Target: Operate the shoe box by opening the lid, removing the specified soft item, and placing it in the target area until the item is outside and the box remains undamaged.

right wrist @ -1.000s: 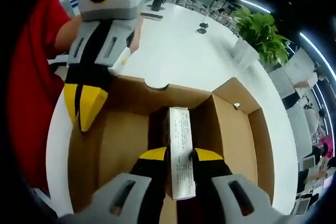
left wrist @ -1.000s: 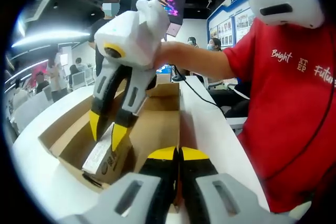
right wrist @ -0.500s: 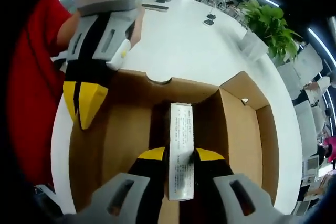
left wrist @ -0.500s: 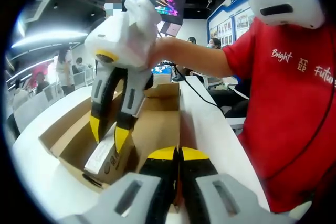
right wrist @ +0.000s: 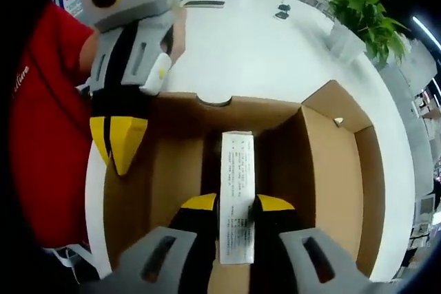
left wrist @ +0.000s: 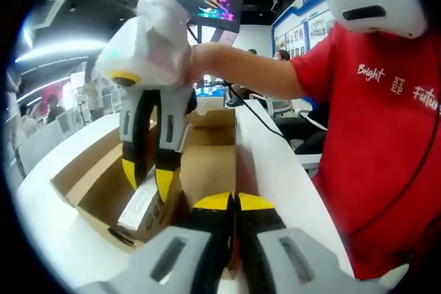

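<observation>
An open brown cardboard shoe box point(left wrist: 207, 160) point(right wrist: 324, 163) lies on the white table. Inside it stands a narrow pack with a white printed label point(left wrist: 141, 211) point(right wrist: 236, 170). My right gripper point(left wrist: 147, 180) point(right wrist: 236, 204) comes down almost upright from above, shut on this pack with one jaw on each side. My left gripper point(left wrist: 236, 201) point(right wrist: 118, 149) sits at the box's near side with its yellow tips together, clamped on the edge of the raised lid wall.
The white table point(left wrist: 275, 163) point(right wrist: 255, 53) runs on beyond the box. A person in a red shirt point(left wrist: 386, 135) stands close on the right of the left gripper view. A potted plant point(right wrist: 365, 12) and small items stand far back.
My right gripper has swung from a slant to nearly upright and risen a little, still gripping the pack. The left gripper has kept its place on the lid.
</observation>
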Demonstrator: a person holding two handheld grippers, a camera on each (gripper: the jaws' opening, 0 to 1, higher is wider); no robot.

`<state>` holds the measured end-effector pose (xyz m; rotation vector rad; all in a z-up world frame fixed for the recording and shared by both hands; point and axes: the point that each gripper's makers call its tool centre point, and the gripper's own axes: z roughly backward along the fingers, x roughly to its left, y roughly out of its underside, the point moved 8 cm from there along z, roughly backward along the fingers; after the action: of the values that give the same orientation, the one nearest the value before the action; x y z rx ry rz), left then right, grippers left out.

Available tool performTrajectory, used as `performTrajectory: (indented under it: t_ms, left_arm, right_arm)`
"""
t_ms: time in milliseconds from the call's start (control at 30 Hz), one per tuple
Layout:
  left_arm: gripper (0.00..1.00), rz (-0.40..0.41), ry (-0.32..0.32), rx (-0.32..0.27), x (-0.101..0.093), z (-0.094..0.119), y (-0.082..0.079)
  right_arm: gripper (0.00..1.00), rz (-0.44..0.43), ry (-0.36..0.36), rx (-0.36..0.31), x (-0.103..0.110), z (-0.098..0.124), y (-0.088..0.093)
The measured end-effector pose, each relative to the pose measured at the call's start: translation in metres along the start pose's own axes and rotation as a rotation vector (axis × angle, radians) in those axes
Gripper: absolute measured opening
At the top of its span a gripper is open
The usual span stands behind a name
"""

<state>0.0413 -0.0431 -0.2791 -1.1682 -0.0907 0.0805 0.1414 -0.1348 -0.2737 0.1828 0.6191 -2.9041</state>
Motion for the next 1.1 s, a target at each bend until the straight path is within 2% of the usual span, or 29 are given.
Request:
performTrajectory:
  t_ms: [267,333,500,667,733,800,900,1100]
  left_arm:
    - [0.01,0.001,-0.003,0.001,0.000,0.000,0.000]
    - [0.01,0.002,-0.002,0.002,0.000,0.000,0.000]
    - [0.01,0.006,0.003,0.005,0.001,0.000,0.000]
    - [0.01,0.008,0.005,0.007,0.000,0.000,-0.001]
    - [0.01,0.009,0.005,0.007,0.000,0.000,-0.001]
    - [0.01,0.008,0.004,0.009,-0.001,0.000,-0.001]
    - [0.01,0.007,-0.002,0.006,-0.001,0.000,-0.001]
    - [0.01,0.008,0.001,0.006,-0.002,0.000,-0.002]
  right_arm:
    - [0.22,0.040,-0.008,0.058,0.002,-0.016,0.003]
    - [0.22,0.065,-0.010,0.060,0.004,-0.019,0.005]
    - [0.22,0.062,-0.002,0.031,0.003,-0.018,0.004]
    - [0.21,0.074,0.020,0.039,0.007,-0.019,0.003]
    - [0.21,0.104,0.015,0.055,0.009,-0.019,0.002]
    - [0.21,0.064,-0.024,0.093,0.012,-0.016,0.006]
    - [0.21,0.073,-0.015,0.065,0.013,-0.016,0.006]
    - [0.21,0.052,-0.011,0.064,0.016,-0.015,0.008]
